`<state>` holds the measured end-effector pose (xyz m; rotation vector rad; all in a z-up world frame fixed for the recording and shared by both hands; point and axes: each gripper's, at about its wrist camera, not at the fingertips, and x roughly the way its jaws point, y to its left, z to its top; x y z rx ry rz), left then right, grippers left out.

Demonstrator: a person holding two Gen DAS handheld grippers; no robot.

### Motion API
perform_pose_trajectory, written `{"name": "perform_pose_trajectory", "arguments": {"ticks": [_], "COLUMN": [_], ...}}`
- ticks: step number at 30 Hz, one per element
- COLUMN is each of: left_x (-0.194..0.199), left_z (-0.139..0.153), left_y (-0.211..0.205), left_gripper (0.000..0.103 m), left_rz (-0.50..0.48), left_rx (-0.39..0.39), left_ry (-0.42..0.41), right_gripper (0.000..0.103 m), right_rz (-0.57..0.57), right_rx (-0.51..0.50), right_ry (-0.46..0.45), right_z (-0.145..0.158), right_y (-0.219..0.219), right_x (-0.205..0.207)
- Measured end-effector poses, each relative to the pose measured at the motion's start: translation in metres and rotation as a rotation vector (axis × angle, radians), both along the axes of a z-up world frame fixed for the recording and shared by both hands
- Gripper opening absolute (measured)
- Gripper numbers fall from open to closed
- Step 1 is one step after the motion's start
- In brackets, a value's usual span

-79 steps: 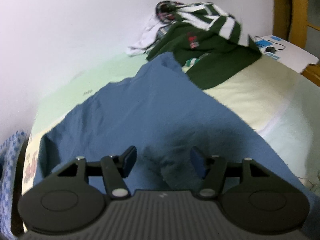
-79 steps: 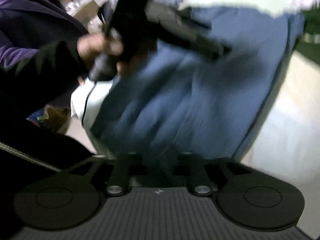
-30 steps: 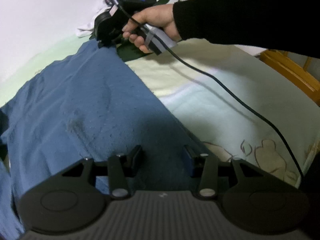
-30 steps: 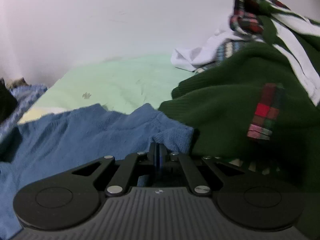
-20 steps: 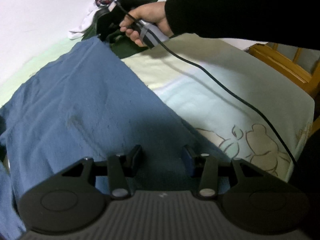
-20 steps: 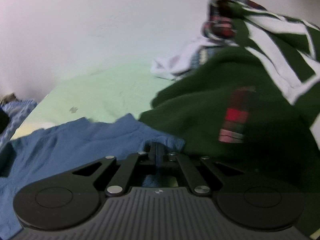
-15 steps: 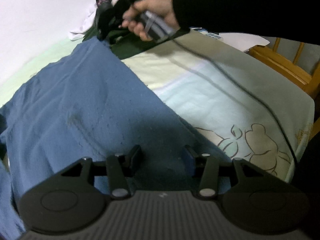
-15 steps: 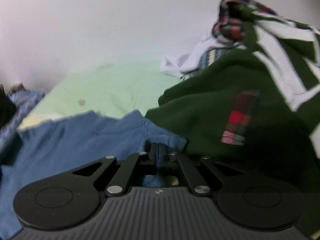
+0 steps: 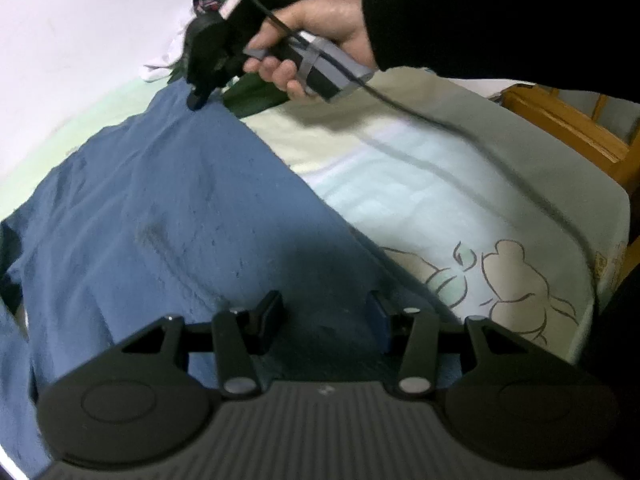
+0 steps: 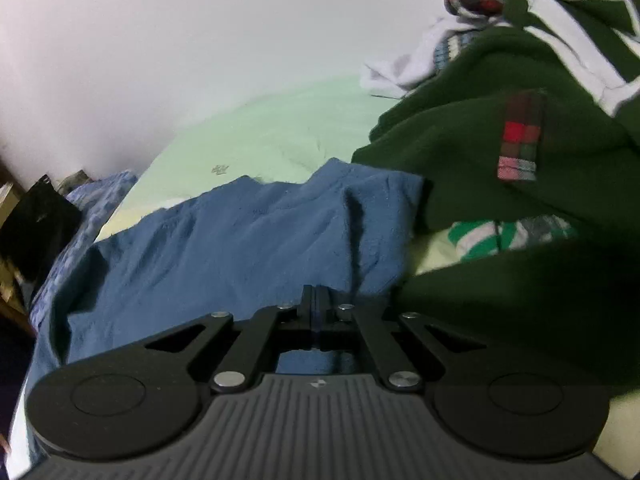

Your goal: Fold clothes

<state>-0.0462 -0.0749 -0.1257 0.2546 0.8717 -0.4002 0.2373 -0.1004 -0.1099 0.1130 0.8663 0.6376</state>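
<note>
While the blue garment (image 9: 192, 216) lay spread over the bed (image 9: 460, 184), filling the left and centre of the left view, the right hand-held gripper (image 10: 316, 312) was pinched almost shut on its far corner — upper left of that frame, hard against the green sweater (image 10: 520, 168). Its jaws looked clenched on a thin fold of cloth. The left hand-held gripper (image 9: 324, 316) stood released over the near edge, gripping nothing. Risk, as I judged it: so thin a pinch could slip under tension, or snag the sweater — dragging it along and spoiling the fold.
</note>
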Motion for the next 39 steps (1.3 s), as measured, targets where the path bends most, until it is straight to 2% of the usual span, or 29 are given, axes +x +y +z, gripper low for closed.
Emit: {"name": "perform_pose_trajectory", "arguments": {"ticks": [3,5,7,10,11,12,14,15,18,20,23,27,29,32,35,37,38,39], "left_x": [-0.002,-0.005,-0.009,-0.018,-0.022,-0.025,-0.032,-0.036,-0.046,-0.056,-0.074,-0.089,-0.095,-0.101,-0.109,-0.114,-0.116,-0.117], "left_z": [0.001,0.001,0.005,0.012,0.014,0.016,0.017,0.019,0.023,0.026,0.027,0.019,0.017,0.015,0.009,0.009,0.009,0.008], "left_y": [-0.002,-0.002,0.002,0.01,0.015,0.021,0.039,0.051,0.088,0.117,0.158,0.178,0.178,0.177,0.183,0.185,0.186,0.186], "left_gripper": [0.047,0.048,0.049,0.054,0.054,0.055,0.055,0.055,0.055,0.059,0.062,0.062,0.067,0.071,0.072,0.071,0.071,0.071], "left_rz": [0.029,0.048,0.073,0.119,0.144,0.17,0.22,0.254,0.348,0.413,0.487,0.484,0.457,0.43,0.426,0.426,0.426,0.421], "left_rx": [-0.004,-0.011,-0.022,-0.034,-0.029,-0.023,-0.011,0.002,0.04,0.054,0.029,0.036,0.023,0.008,-0.02,-0.05,-0.065,-0.084], "left_ry": [-0.004,-0.006,-0.014,-0.032,-0.04,-0.047,-0.052,-0.058,-0.068,-0.07,-0.047,-0.009,-0.009,-0.022,-0.007,-0.002,0.0,0.003], "right_gripper": [0.016,0.013,0.011,0.022,0.024,0.03,0.043,0.046,0.048,0.048,0.048,0.051,0.055,0.055,0.053,0.039,0.034,0.034], "right_rz": [0.162,0.165,0.136,0.075,0.064,0.078,0.119,0.145,0.215,0.215,0.226,0.413,0.497,0.58,0.531,0.517,0.517,0.516], "right_rx": [0.002,-0.06,-0.051,0.002,0.023,0.034,-0.015,-0.054,-0.123,-0.13,-0.111,0.002,-0.001,-0.046,-0.153,-0.161,-0.14,-0.127], "right_ry": [-0.019,-0.05,-0.06,-0.011,-0.005,-0.029,-0.069,-0.084,-0.092,-0.083,-0.095,-0.081,-0.088,-0.13,-0.203,-0.151,-0.112,-0.086], "right_z": [-0.004,-0.013,-0.014,-0.002,0.004,0.012,0.024,0.027,0.024,0.022,0.03,0.042,0.04,0.031,0.015,0.007,0.004,0.001], "right_y": [0.014,0.021,0.02,0.017,0.016,0.017,0.028,0.035,0.053,0.06,0.079,0.123,0.148,0.183,0.206,0.21,0.21,0.21], "right_x": [-0.027,-0.034,-0.034,-0.037,-0.042,-0.053,-0.078,-0.09,-0.123,-0.14,-0.163,-0.202,-0.223,-0.25,-0.255,-0.252,-0.25,-0.249]}}
